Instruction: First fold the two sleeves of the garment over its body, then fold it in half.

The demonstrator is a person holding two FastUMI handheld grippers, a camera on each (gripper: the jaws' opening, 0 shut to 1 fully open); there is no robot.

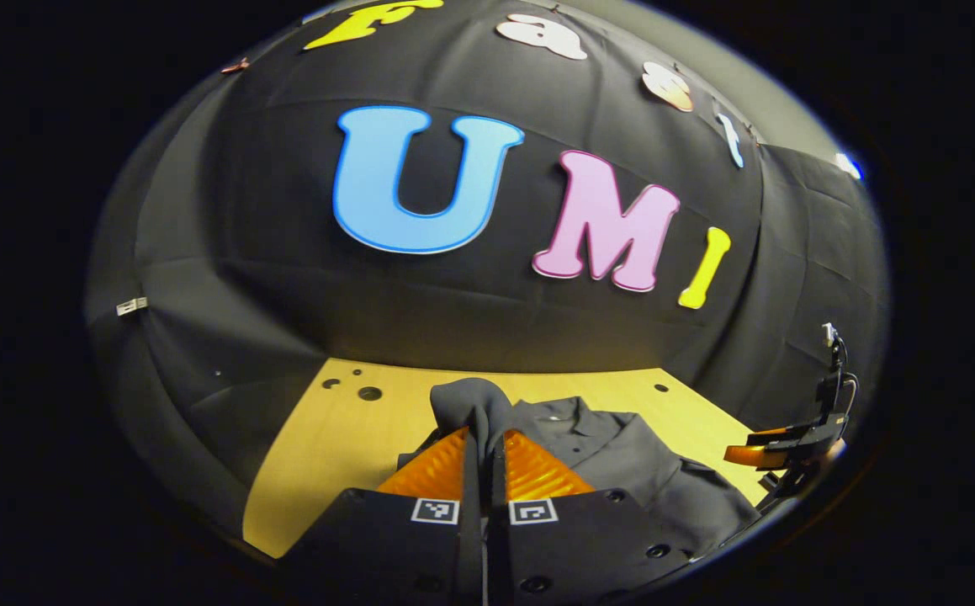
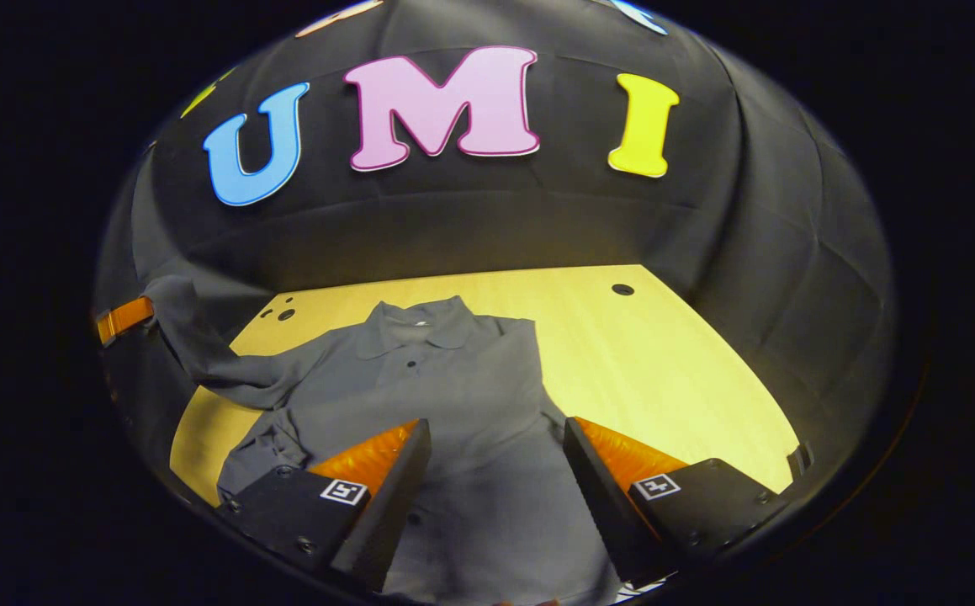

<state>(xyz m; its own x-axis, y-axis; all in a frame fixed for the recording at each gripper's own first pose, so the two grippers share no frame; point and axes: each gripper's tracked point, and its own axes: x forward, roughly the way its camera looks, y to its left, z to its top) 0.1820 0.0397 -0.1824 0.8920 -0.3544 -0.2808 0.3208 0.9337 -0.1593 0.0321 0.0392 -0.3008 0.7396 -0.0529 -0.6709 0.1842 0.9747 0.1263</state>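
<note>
In the left gripper (image 1: 484,450), a bunched sleeve (image 1: 472,406), its cuff apparently hidden.

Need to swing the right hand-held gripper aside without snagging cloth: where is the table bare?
Bare wood lies right of the shirt, from its edge to the table rim, and behind the collar toward the wall. Crowded on the shirt's left: the left hand-held gripper holds the lifted sleeve there.

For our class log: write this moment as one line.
left tongs: shut on sleeve, lifted | right tongs: open over shirt | table
</note>
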